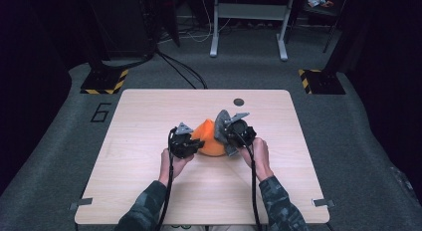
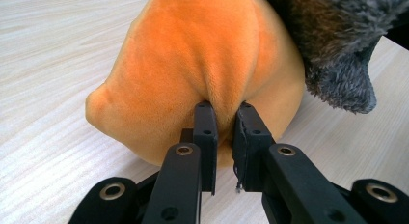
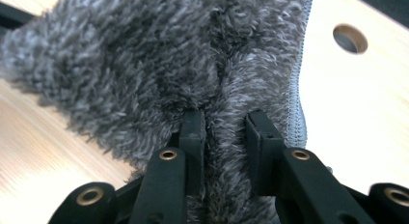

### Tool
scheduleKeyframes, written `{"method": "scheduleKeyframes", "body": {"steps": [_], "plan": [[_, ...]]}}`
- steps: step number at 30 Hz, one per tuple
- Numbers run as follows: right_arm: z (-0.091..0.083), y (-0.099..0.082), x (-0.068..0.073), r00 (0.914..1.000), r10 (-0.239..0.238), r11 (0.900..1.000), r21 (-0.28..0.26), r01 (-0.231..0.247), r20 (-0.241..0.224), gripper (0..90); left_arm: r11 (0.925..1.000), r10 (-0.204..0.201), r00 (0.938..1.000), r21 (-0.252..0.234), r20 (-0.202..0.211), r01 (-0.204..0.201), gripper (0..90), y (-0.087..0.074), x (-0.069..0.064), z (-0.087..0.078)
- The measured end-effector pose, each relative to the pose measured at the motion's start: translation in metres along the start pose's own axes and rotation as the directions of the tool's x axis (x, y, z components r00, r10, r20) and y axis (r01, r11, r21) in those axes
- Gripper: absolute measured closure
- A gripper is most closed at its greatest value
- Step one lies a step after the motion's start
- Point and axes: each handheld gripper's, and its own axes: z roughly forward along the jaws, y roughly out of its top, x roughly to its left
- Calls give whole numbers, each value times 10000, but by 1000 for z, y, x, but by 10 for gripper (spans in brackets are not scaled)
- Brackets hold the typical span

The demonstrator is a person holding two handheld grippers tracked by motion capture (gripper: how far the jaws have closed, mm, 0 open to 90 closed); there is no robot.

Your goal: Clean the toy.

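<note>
Pinching mid-worktop: left gripper is clamped on a fold of the orange plush, right gripper nipped tight on the grey fluffy cloth draped over it. Opposite holds, prob. to peel cloth off w/o plush sliding.

In the high view the tabletop is lit evenly from above, while the floor and room around it sink into near black, darkest at the frame's corners. In the left gripper view the orange plush ahead of the jaws is sharp and soft-lit. In the right gripper view the grey fleece blurs beyond the jaws, and the wood beside it glares pale.
</note>
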Motion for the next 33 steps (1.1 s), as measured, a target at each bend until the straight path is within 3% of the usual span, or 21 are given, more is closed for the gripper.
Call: {"method": "scheduleKeyframes", "body": {"steps": [8,11,15,18,19,22,28,31,33], "plan": [[18,-14,-10,9997,256,9972,706,-260,64,718,10000,-72,10000,21,-62,73,813,-2,3,0],[29,-19,-13,9963,858,9890,1210,-853,7,718,9999,-121,9999,18,-83,122,813,-3,4,0],[46,-27,-17,9967,808,9821,1714,-785,-65,715,9999,-128,9999,16,-114,128,813,-4,5,0],[56,-34,-19,9932,1132,9743,1988,-1059,-258,714,9999,-124,9999,39,-98,125,812,-4,5,-1],[55,-35,-21,9904,1334,9733,1931,-1239,-369,714,9999,-117,9999,10,-111,117,812,-4,5,-1],[49,-34,-24,9910,1320,9764,1752,-1263,-211,714,10000,-67,9999,-11,-98,67,812,-4,5,-2],[3,-13,-24,9945,1044,9940,339,-1040,-92,713,10000,62,9999,-57,-85,-63,811,-3,2,-2],[-13,3,-13,9991,416,9984,-383,-418,-65,713,9992,393,9991,-77,-181,-394,810,-1,-3,-2],[-20,12,-4,10000,-64,9983,-576,62,-28,712,9990,449,9989,-79,-140,-450,810,0,-5,-2]]}}
